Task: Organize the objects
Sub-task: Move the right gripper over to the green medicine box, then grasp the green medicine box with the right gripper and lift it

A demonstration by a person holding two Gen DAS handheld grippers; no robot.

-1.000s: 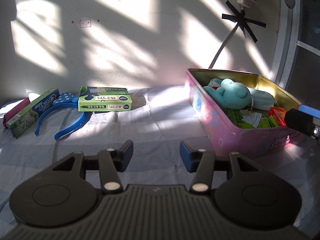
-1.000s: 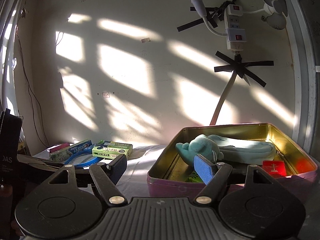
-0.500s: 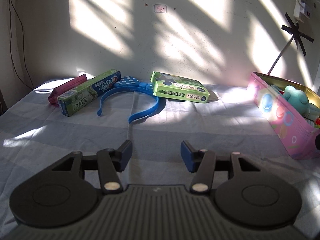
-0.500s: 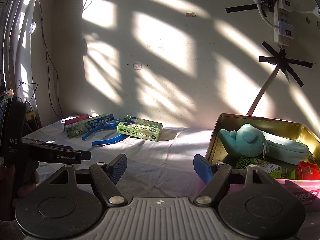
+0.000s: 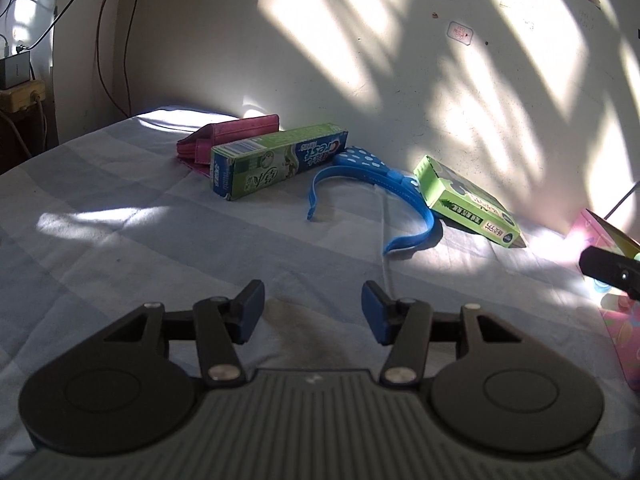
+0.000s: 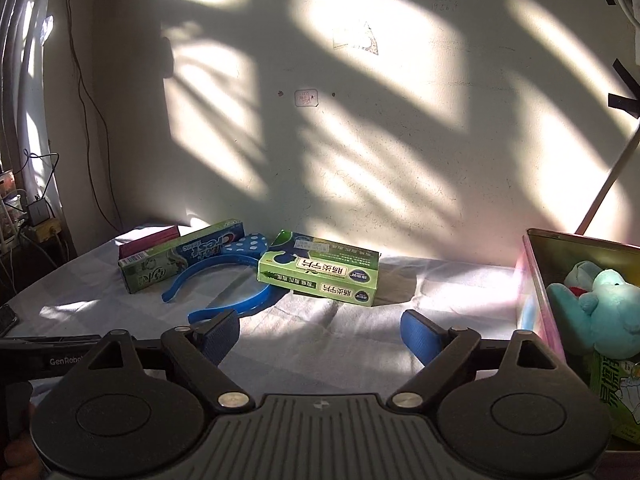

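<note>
On the grey-blue cloth lie a pink wallet, a green toothpaste box, a blue headband and a flat green box, in a row near the wall. All four show in the right wrist view: wallet, toothpaste box, headband, green box. The pink tin at the right holds a teal plush toy. My left gripper is open and empty above the cloth. My right gripper is open and empty, short of the green box.
The wall stands close behind the row of objects. Cables and a small yellow box are at the far left beyond the cloth edge. The right gripper's tip shows at the right edge of the left wrist view.
Both grippers have swung left, away from the pink tin and toward the row of objects. The objects look nearer and larger. Both stay open.
</note>
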